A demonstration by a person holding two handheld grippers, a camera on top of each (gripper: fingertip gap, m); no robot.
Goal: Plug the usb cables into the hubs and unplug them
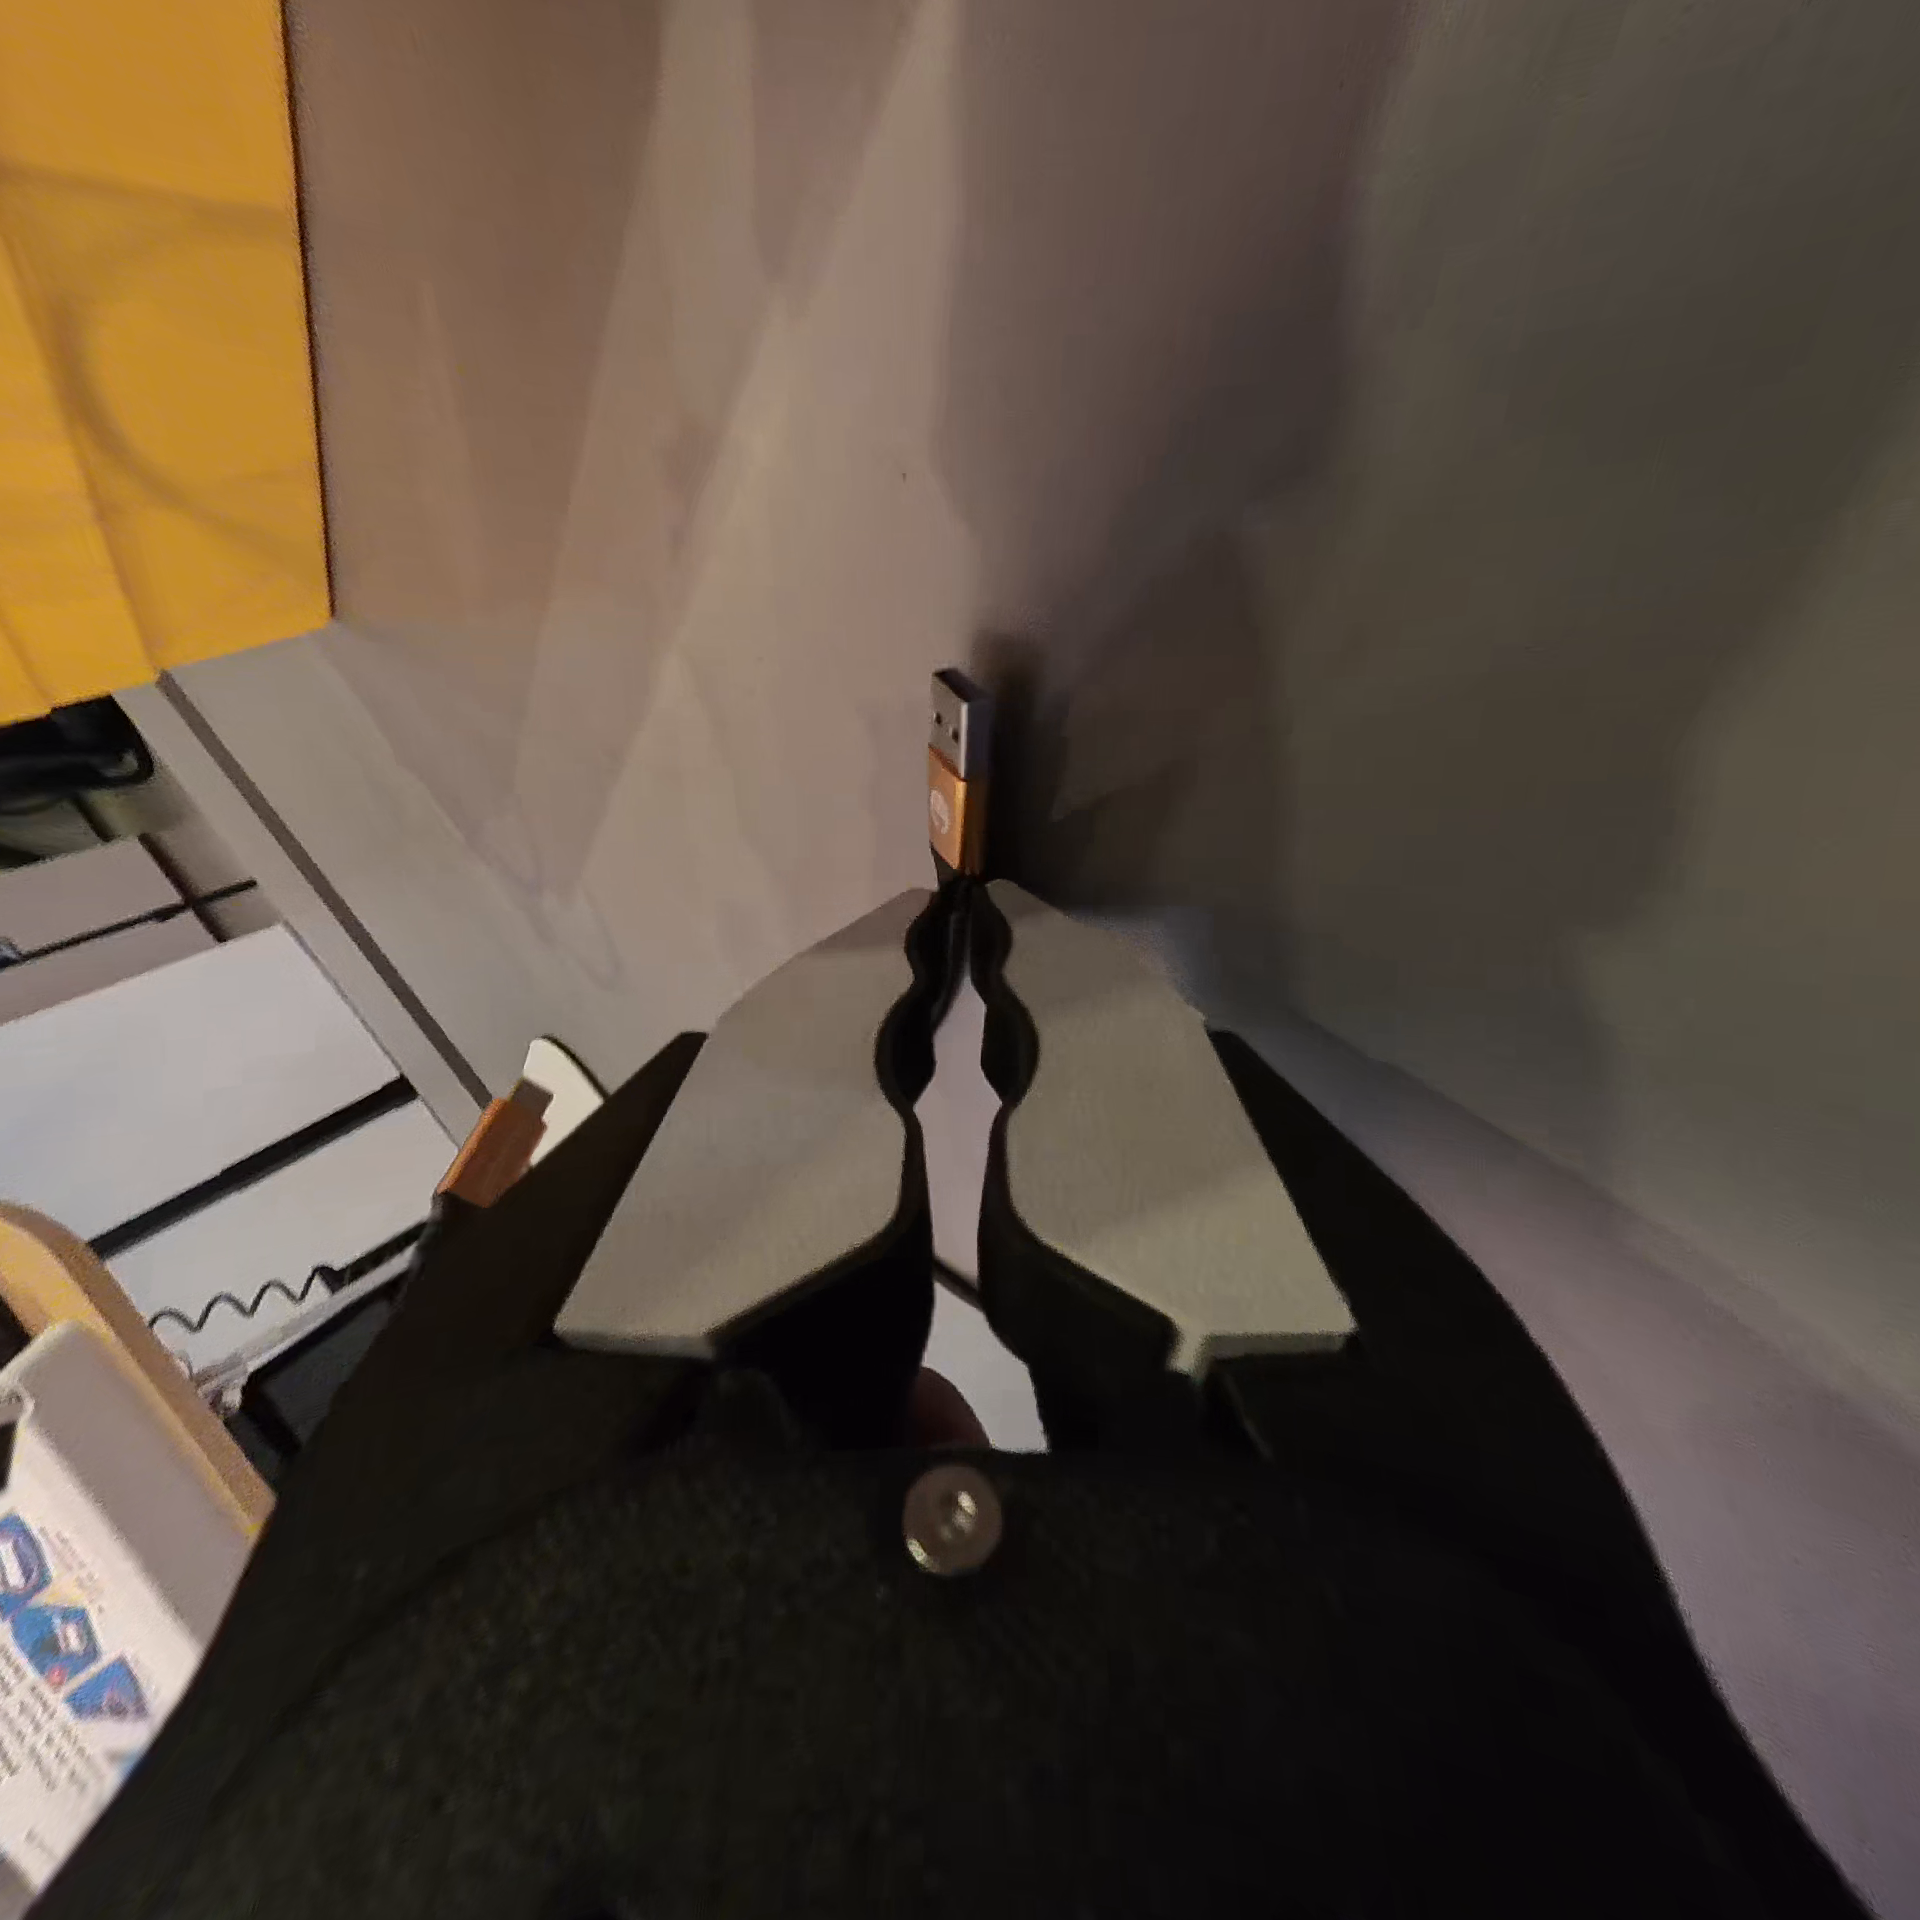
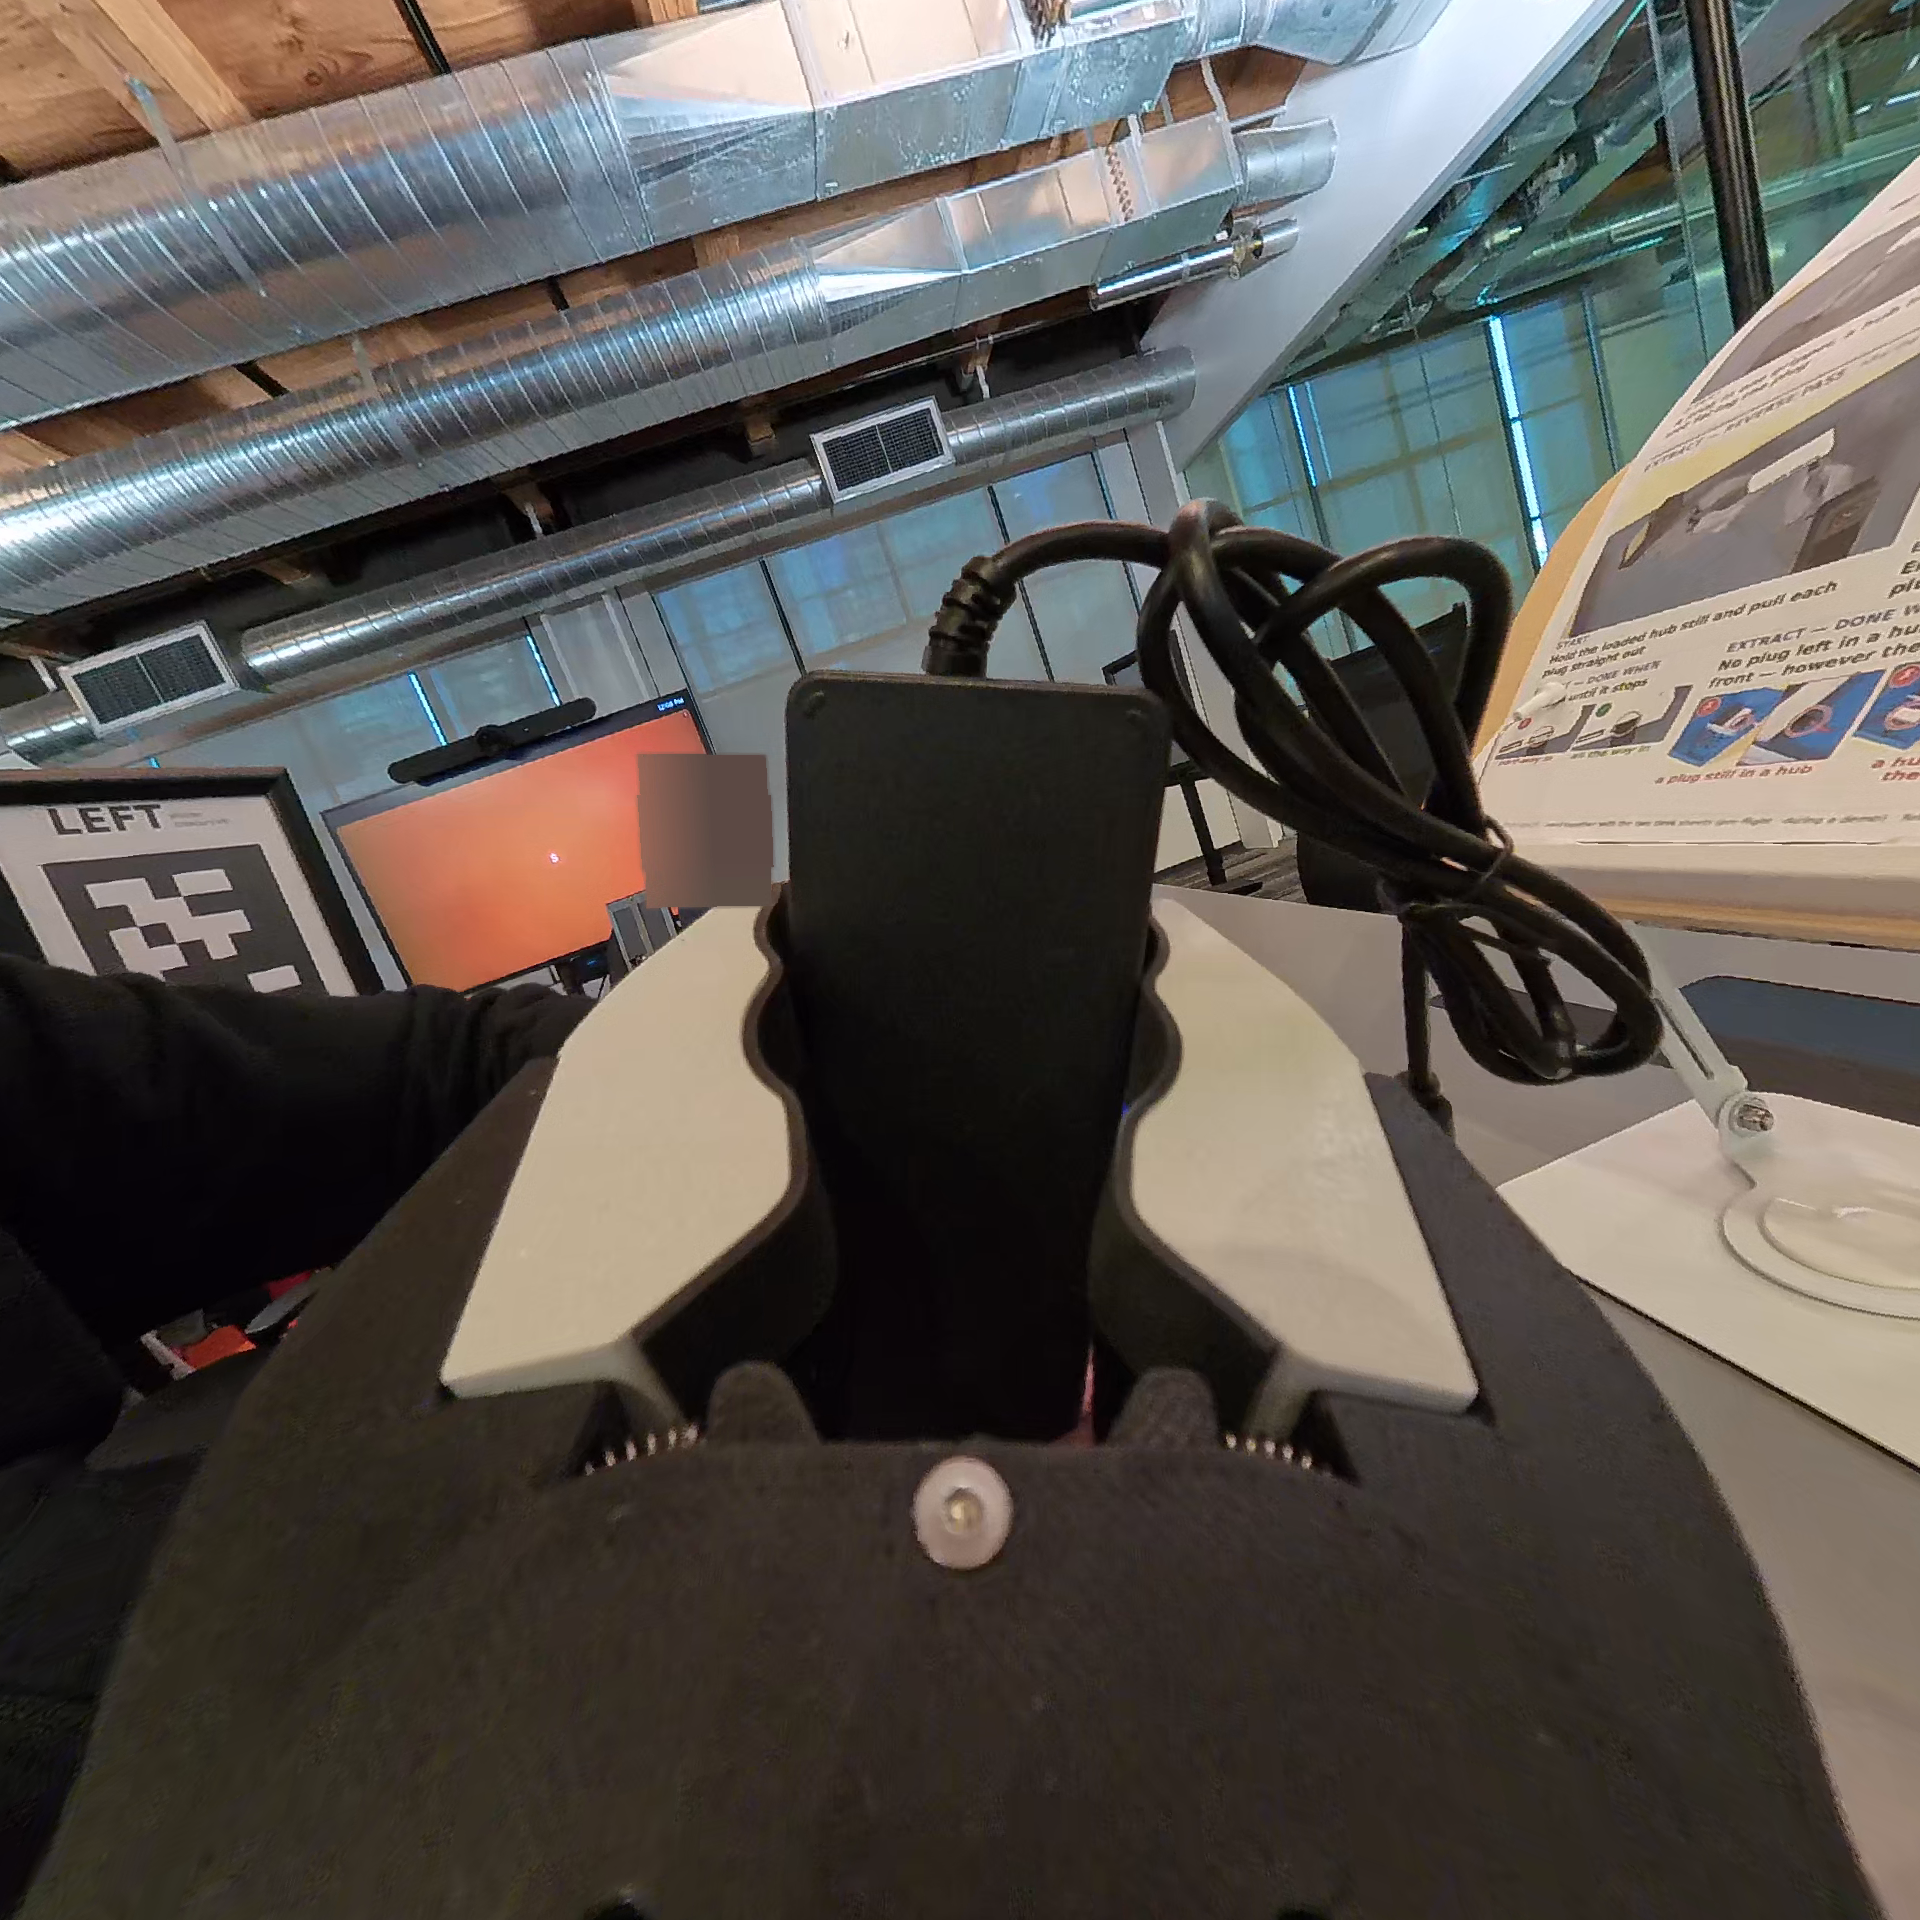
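In the left wrist view my left gripper [image 1: 961, 891] is shut on the black cable just behind an orange USB plug [image 1: 956, 774]. The plug's metal tip points forward, away from me, over a grey surface [image 1: 1351, 520]. A second orange plug [image 1: 494, 1143] shows by the gripper's left side. In the right wrist view my right gripper [image 2: 961, 925] is shut on a flat black hub [image 2: 966, 935], held tilted up. The hub's own black cable [image 2: 1382, 769] is coiled and tied at its far right. The hub's ports are hidden.
A printed instruction sheet on a white stand [image 2: 1714, 644] is at the right. A sleeve [image 2: 208, 1091] and a framed marker card [image 2: 156, 894] are at the left, with an orange screen [image 2: 520, 852] behind. A yellow panel [image 1: 145, 343] and a white box [image 1: 73, 1610] show in the left wrist view. The tips of one gripper are about 25 centimetres away from the tips of the other. It is some 20 centimetres from my left tips to the yellow panel [image 1: 145, 343].
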